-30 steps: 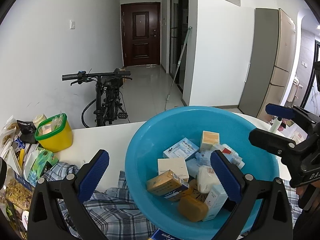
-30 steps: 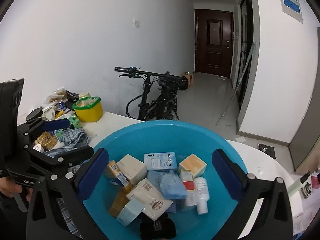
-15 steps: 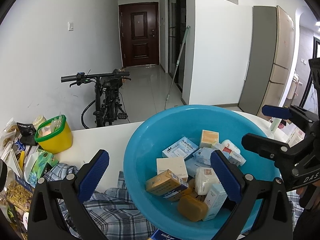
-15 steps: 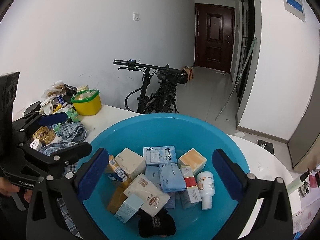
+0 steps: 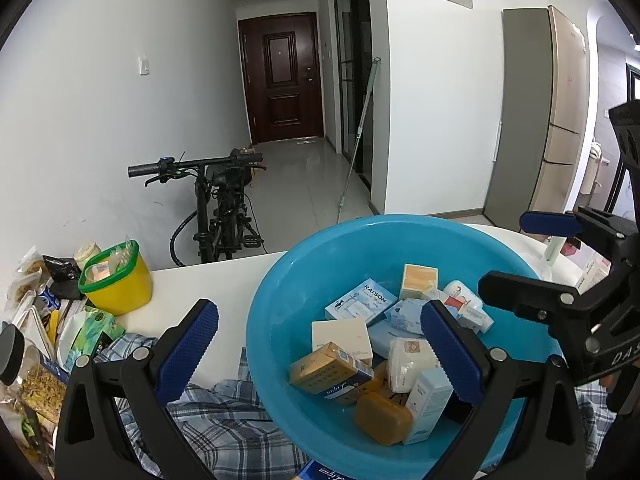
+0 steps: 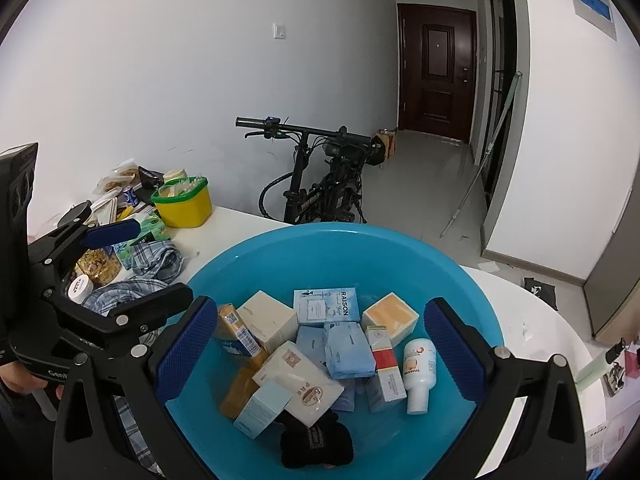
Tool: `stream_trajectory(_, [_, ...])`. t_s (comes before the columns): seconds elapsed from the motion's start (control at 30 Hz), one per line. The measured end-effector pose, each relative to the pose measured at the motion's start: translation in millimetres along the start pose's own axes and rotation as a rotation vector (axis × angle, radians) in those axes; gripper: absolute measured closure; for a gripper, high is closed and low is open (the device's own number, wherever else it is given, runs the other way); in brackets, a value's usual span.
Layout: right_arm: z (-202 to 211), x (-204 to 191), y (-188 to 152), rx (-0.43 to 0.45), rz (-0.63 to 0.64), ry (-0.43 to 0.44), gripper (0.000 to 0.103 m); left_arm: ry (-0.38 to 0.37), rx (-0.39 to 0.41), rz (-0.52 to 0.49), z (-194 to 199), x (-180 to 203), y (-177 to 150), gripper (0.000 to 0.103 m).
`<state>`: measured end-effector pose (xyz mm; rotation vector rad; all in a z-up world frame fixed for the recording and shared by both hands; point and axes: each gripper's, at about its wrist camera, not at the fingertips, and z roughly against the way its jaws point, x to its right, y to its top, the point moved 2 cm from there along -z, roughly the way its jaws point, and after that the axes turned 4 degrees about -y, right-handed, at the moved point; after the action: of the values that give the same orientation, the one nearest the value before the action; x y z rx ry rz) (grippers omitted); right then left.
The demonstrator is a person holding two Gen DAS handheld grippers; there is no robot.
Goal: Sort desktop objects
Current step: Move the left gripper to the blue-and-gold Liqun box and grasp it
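A blue basin stands on the white table, filled with several small boxes and bottles. Among them are a RAISON box, a cream box and an orange block. My left gripper hangs open over the basin's near left rim, holding nothing. In the right wrist view the basin holds the RAISON box, a white bottle and a black item. My right gripper is open above them. Each view shows the other gripper at its edge: the right gripper and the left gripper.
A yellow tub with a green rim stands at the left on the table, beside a pile of snack packets. A plaid cloth lies under the basin's left side. A bicycle stands beyond the table's far edge.
Both grippers have drifted slightly in over the basin, and the right gripper reaches further into the left view. Both stay open. The items in the basin have not moved.
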<state>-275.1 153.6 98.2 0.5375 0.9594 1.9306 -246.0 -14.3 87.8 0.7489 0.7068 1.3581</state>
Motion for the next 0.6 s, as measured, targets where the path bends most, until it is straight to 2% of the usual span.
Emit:
stream_trajectory(0.27, [3.5, 3.9, 0.4, 0.002, 0.002, 0.005, 0.000, 0.001, -0.011, -0.030, 20.0, 3.7, -16.0, 0.000])
stream_trajectory(0.43, [5.9, 4.3, 0.6, 0.002, -0.002, 0.011, 0.000, -0.029, -0.022, -0.105, 39.5, 6.7, -49.4, 0.000])
stream_trajectory(0.6, [15.6, -6.0, 3.8, 0.027, 0.016, 0.059, 0.000, -0.086, -0.055, -0.143, 42.6, 8.6, -87.7, 0.000])
